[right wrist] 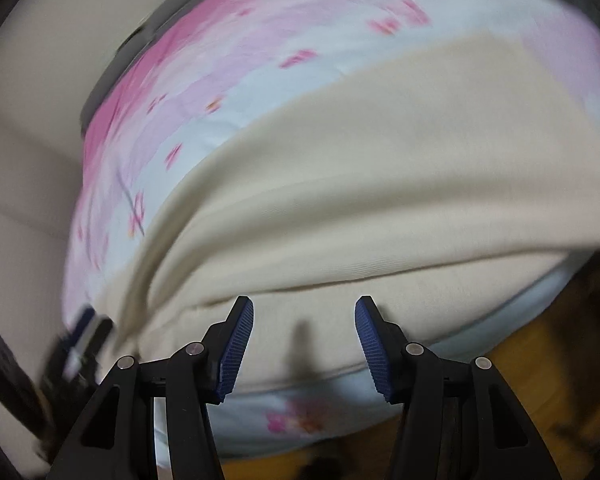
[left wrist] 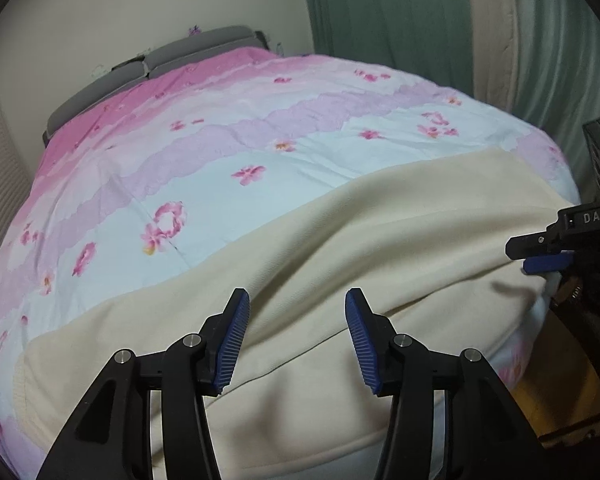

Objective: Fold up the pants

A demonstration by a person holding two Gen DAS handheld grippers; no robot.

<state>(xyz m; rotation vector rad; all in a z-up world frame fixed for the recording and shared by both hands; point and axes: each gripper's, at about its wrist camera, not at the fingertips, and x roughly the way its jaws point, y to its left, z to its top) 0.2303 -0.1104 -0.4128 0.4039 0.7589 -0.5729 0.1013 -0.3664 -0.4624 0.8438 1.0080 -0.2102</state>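
Cream pants (left wrist: 340, 240) lie spread across the near part of a bed, with a long fold ridge running across them. My left gripper (left wrist: 297, 344) is open and empty, hovering just above the pants near their front edge. My right gripper (right wrist: 304, 348) is open and empty above the near hem of the pants (right wrist: 360, 184); it also shows at the right edge of the left wrist view (left wrist: 540, 256). The right wrist view is motion-blurred.
The bed carries a pink, lilac and pale-blue floral quilt (left wrist: 228, 136) with a grey headboard (left wrist: 160, 60) at the far end. Green curtains (left wrist: 380, 8) hang behind. Orange-brown floor (right wrist: 520, 360) shows past the bed's near right edge. The left gripper's blurred body (right wrist: 60, 364) shows at lower left.
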